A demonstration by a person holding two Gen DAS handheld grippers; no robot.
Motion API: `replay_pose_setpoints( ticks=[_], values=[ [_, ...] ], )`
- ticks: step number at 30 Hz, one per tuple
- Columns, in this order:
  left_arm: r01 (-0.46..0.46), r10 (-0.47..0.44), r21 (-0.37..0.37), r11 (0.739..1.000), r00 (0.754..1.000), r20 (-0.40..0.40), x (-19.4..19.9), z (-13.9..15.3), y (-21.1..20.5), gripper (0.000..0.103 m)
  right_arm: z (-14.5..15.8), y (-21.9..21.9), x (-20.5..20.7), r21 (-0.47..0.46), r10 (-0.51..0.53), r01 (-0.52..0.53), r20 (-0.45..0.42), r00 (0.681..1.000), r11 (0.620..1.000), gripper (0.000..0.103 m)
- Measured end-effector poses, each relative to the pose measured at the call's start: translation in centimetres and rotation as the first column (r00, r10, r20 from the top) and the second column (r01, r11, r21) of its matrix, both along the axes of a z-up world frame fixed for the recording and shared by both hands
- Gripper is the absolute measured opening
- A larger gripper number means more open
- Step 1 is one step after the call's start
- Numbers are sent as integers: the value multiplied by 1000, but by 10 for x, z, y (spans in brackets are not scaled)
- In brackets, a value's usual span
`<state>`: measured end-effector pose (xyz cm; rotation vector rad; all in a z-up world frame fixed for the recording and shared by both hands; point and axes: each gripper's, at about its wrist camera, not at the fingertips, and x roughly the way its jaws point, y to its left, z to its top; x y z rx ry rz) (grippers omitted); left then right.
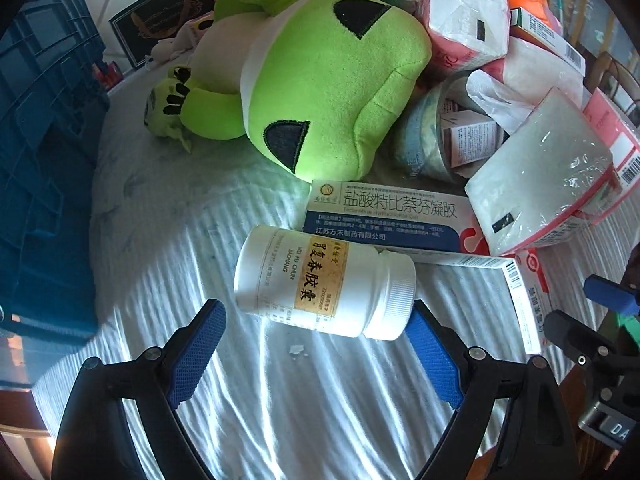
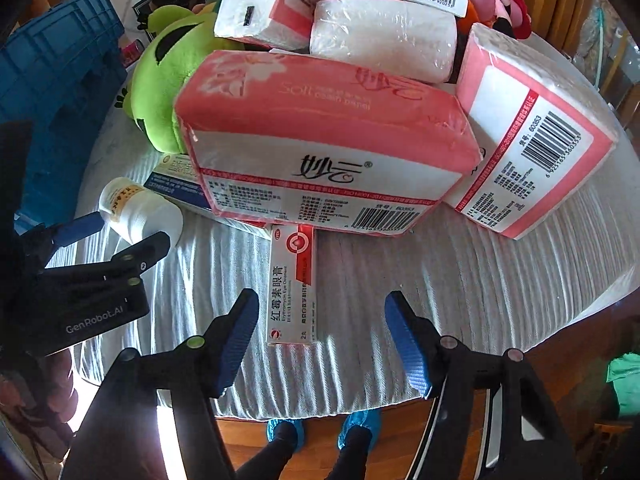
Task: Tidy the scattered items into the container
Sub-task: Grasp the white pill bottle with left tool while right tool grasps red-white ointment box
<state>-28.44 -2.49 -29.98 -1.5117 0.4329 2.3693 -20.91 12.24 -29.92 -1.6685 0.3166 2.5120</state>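
Note:
A white pill bottle (image 1: 325,285) lies on its side on the striped cloth, just beyond my open left gripper (image 1: 316,314); it also shows in the right wrist view (image 2: 140,212). A blue crate (image 1: 44,152) stands at the left. My right gripper (image 2: 322,304) is open around the near end of a red-and-white ointment box (image 2: 292,284), not touching it. A large pink tissue pack (image 2: 320,148) lies over that box's far end. A green plush toy (image 1: 320,92) and a blue medicine box (image 1: 384,216) lie behind the bottle.
More tissue packs (image 2: 532,132), a wrapped white roll (image 2: 384,36), small cartons and a clear jar (image 1: 436,136) are piled at the back right. The round table's edge (image 2: 360,404) is near; wooden floor and feet in blue shoe covers show below.

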Motion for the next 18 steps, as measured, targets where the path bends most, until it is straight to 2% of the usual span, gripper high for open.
replay_pose_setpoints(
  ticks=[5, 7, 10, 11, 12, 14, 18],
  values=[
    [32, -32, 17, 999, 999, 14, -7, -9, 3, 91, -12, -5, -8, 2, -16, 16, 15, 1000, 1000, 65],
    [36, -37, 41, 999, 999, 26, -7, -12, 2, 83, -16, -8, -9, 15, -16, 16, 16, 1000, 1000, 65],
    [41, -43, 60, 997, 999, 26, -5, -13, 1, 82, -17, -12, -11, 58, -11, 10, 11, 1000, 998, 65],
    [43, -45, 59, 997, 999, 19, -4, -13, 0, 81, -17, -14, -12, 75, -8, 8, 12, 1000, 997, 62],
    [45, -46, 56, 997, 999, 13, -2, -13, -1, 81, -17, -14, -12, 94, -6, 5, 12, 1000, 996, 53],
    [45, -46, 56, 997, 999, 4, 3, -11, -2, 81, -16, -14, -11, 112, -2, 1, 8, 1000, 994, 47],
    [31, -32, 62, 998, 1000, 0, 10, -5, -8, 81, -15, -9, -8, 88, -10, 11, -4, 1000, 996, 45]
  ],
)
